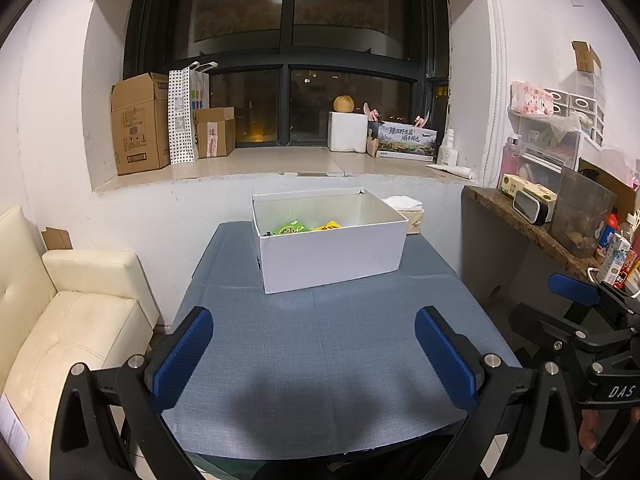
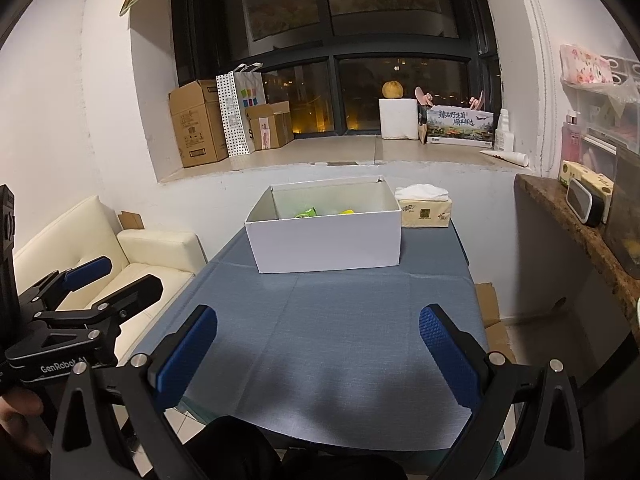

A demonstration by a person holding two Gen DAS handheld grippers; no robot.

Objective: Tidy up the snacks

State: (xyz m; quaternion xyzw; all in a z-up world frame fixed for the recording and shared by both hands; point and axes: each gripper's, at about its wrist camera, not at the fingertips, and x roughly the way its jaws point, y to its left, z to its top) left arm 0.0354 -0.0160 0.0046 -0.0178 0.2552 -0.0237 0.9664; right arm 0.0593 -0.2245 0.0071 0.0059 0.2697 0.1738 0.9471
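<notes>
Both grippers, left [image 1: 314,344] and right [image 2: 318,346], hovered over the bench [image 1: 320,340], jaws spread, gripping nothing. Beyond stood a box [image 1: 332,254] holding snacks [image 1: 294,227].

"DAS" is showing in white on the right gripper [image 1: 592,300] body, seen from the left wrist camera. "GenRobot.AI" is showing on the left gripper [image 2: 108,280] body in the right wrist view, last letters partly cut off. The printed carton [image 2: 460,127] on the windowsill is carrying large Chinese characters. Tissue pack [image 2: 426,213] print is reading too small.
</notes>
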